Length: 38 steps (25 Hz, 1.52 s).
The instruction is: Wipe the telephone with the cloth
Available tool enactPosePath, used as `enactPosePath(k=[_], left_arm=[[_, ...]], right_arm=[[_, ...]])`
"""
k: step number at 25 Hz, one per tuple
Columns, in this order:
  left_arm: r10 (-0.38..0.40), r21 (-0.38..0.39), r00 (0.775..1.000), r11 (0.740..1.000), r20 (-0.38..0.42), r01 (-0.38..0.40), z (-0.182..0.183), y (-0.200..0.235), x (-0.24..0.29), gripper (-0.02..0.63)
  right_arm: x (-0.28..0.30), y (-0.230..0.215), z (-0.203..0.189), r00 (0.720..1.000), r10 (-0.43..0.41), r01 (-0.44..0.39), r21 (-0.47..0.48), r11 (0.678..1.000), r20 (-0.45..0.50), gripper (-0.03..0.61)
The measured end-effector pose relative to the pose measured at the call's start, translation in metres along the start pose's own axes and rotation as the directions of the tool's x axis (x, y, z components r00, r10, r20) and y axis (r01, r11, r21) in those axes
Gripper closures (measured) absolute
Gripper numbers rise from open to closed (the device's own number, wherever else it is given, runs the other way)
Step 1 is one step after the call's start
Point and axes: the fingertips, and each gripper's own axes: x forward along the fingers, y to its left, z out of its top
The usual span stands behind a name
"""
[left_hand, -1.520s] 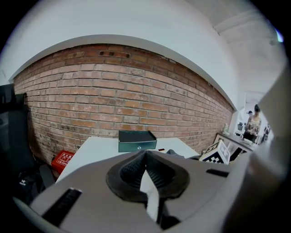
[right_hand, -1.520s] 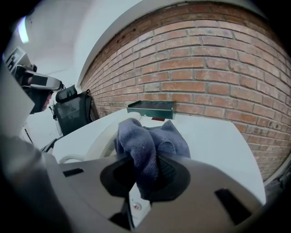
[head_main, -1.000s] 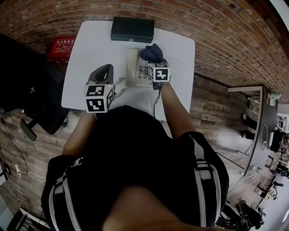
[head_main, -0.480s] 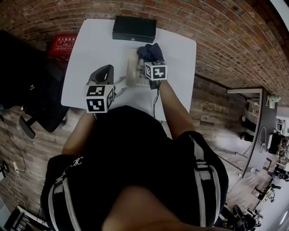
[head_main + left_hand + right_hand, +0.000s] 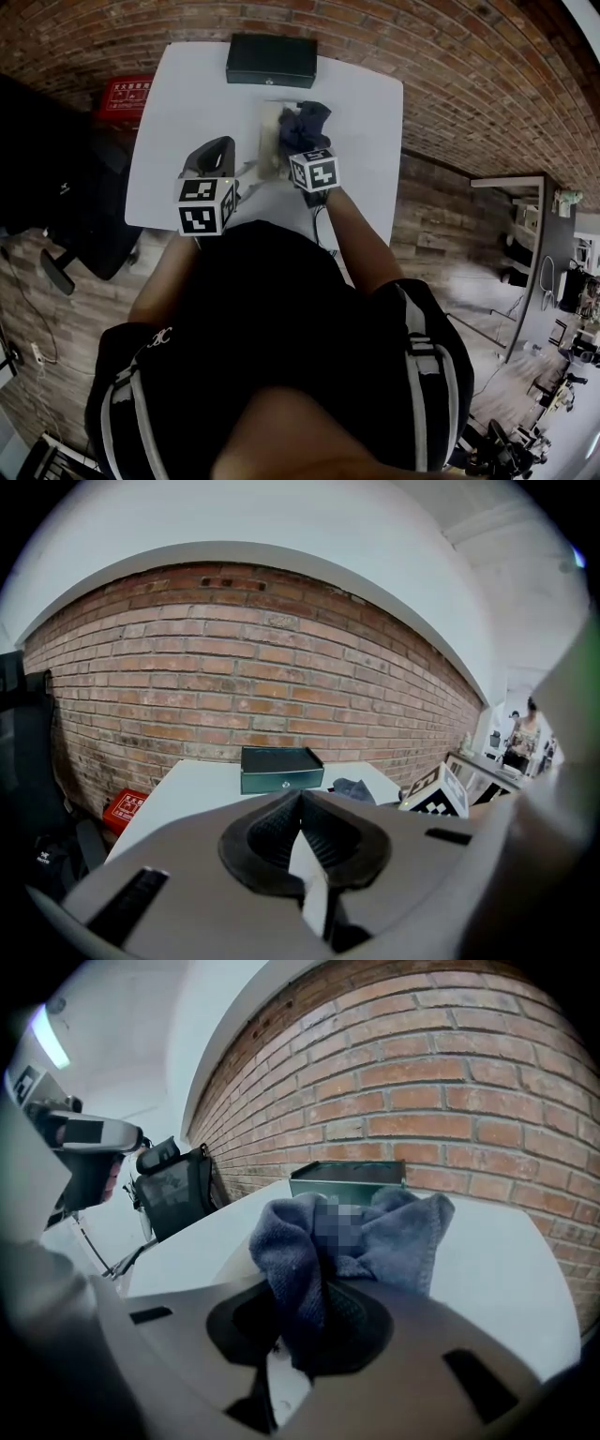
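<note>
Telephone (image 5: 267, 141): beige desk set lying on the white table (image 5: 187, 103), on the person's side of the dark green box (image 5: 272, 61); the cloth hides its right half.
Cloth (image 5: 306, 120): dark blue and bunched; draped over the telephone's right side, toward its far end.
Right gripper (image 5: 309, 1326): jaws pinching a fold of the cloth; the rest bulges out ahead of the tips; it sits over the telephone's near right part.
Left gripper (image 5: 302, 803): jaws pressed together on nothing; held left of the telephone, apart from it.
Step in hand: judged to be a wiping stroke along the telephone's top.
Doing it well: only the cloth wad should touch the plastic, never the jaw tips; pressure should stay light, since the set looks light enough to slide; strokes should overlap and work toward the uncovered left half; the idle left gripper could brace the telephone's left edge.
</note>
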Motion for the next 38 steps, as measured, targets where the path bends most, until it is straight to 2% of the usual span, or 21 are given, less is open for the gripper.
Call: enactPosePath(k=[7, 12, 21, 27, 32, 38], left_arm=[[-0.007, -0.001, 1.000, 1.000, -0.012, 0.007, -0.002, 0.000, 0.003, 0.612], [-0.015, 0.006, 1.000, 1.000, -0.011, 0.015, -0.002, -0.004, 0.005, 0.612], [-0.014, 0.000, 1.000, 1.000, -0.005, 0.014, -0.004, -0.002, 0.001, 0.612], [-0.017, -0.014, 1.000, 1.000, -0.003, 0.017, -0.005, -0.002, -0.001, 0.612], [-0.025, -0.018, 1.000, 1.000, -0.007, 0.025, -0.007, -0.001, -0.001, 0.612], [-0.037, -0.013, 0.999, 0.999, -0.009, 0.037, -0.007, -0.004, 0.001, 0.612]], right_arm=[[-0.017, 0.022, -0.033, 0.990, 0.137, -0.133, 0.118, 0.984, -0.023, 0.540], [-0.024, 0.033, -0.052, 0.982, 0.178, -0.170, 0.119, 0.978, -0.060, 0.540], [-0.031, 0.040, -0.060, 0.980, 0.165, -0.155, 0.103, 0.983, -0.107, 0.540], [-0.042, 0.046, -0.074, 0.972, 0.206, -0.188, 0.148, 0.971, -0.115, 0.540], [-0.049, 0.043, -0.089, 0.970, 0.216, -0.187, 0.227, 0.956, -0.109, 0.540], [-0.065, 0.028, -0.103, 0.974, 0.179, -0.151, 0.195, 0.969, -0.135, 0.540]])
